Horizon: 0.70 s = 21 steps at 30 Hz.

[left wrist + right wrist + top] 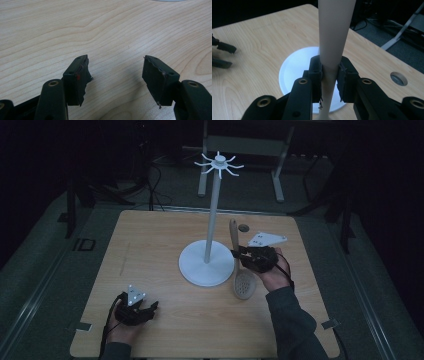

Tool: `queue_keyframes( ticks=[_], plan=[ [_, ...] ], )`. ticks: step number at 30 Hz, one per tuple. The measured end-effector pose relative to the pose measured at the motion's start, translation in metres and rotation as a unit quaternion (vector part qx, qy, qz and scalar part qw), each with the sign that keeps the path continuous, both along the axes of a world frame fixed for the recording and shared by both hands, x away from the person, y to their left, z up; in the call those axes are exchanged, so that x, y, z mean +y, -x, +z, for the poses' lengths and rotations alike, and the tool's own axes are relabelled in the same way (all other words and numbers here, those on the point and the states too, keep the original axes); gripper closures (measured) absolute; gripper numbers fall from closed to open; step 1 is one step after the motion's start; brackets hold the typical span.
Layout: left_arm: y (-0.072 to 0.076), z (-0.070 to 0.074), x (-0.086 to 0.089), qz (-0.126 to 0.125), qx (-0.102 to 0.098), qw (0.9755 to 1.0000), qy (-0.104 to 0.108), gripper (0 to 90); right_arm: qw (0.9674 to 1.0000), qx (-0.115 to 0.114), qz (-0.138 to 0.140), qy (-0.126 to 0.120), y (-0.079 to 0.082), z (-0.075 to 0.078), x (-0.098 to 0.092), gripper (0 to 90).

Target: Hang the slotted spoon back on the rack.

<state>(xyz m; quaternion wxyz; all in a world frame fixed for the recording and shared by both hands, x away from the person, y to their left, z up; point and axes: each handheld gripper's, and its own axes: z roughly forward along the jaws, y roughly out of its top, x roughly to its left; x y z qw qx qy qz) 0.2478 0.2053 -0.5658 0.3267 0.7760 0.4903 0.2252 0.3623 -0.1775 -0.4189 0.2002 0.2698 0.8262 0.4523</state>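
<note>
1. My right gripper (pixel 238 254) is clamped on the handle of the wooden slotted spoon (pixel 242 270); in the right gripper view both pads (pixel 342 77) press the handle of the spoon (pixel 332 45) from two sides.
2. The spoon hangs almost upright, handle up, and its slotted bowl is low above the table (pixel 165 325), just beside the round base of the white stand (pixel 207 262).
3. The stand has a tall pole with hooks on top (all hooks are free).
4. My left gripper (pixel 150 307) rests near the front left corner, with jaws wide apart and only bare wood between them.
</note>
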Motion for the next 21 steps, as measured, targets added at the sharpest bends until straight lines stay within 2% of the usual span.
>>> queue_keyframes(
  ticks=[21],
  plan=[
    [0.0002, 0.0004, 0.0, 0.001, -0.001, 1.0, 0.001, 38.2, 0.9991, -0.024, -0.009, -0.033, -0.0016, 0.0081, 0.0002, 75.3]
  ],
)
